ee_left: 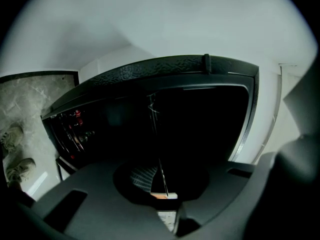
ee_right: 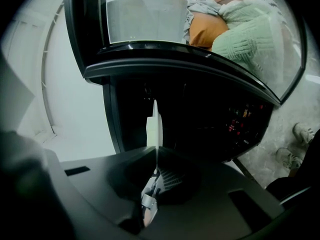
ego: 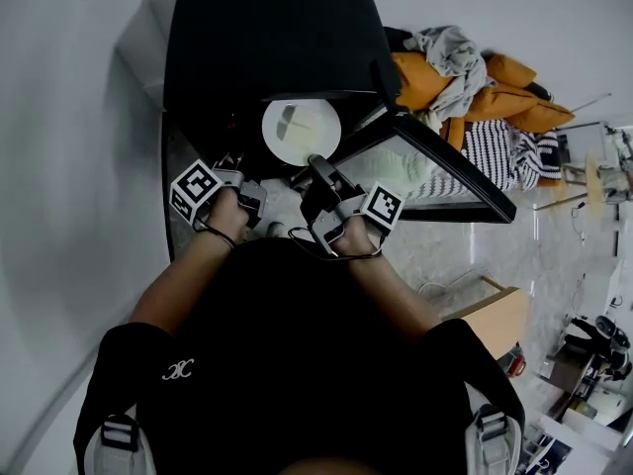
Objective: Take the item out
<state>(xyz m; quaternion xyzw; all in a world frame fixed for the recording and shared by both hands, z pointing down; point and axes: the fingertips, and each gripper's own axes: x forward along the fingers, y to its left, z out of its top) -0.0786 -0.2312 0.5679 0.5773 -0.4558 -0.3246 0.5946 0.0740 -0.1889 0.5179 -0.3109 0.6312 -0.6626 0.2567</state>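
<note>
Each gripper pinches the thin rim of the round white plate [ego: 302,132]: the left gripper [ee_left: 165,196] and the right gripper [ee_right: 152,184] both see it edge-on between ridged pads. The plate is smooth and lies flat, face up, in the mouth of the glossy black oven [ego: 267,38]. The oven's glass door [ego: 435,171] stands open at the right, with orange cushions [ego: 514,102] beyond.

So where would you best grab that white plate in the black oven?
By its thin rim, on the edge nearest the opening, coming in from the front. The plate lies flat and the oven walls close off the other sides; the right hand-held gripper pinches that rim.
</note>
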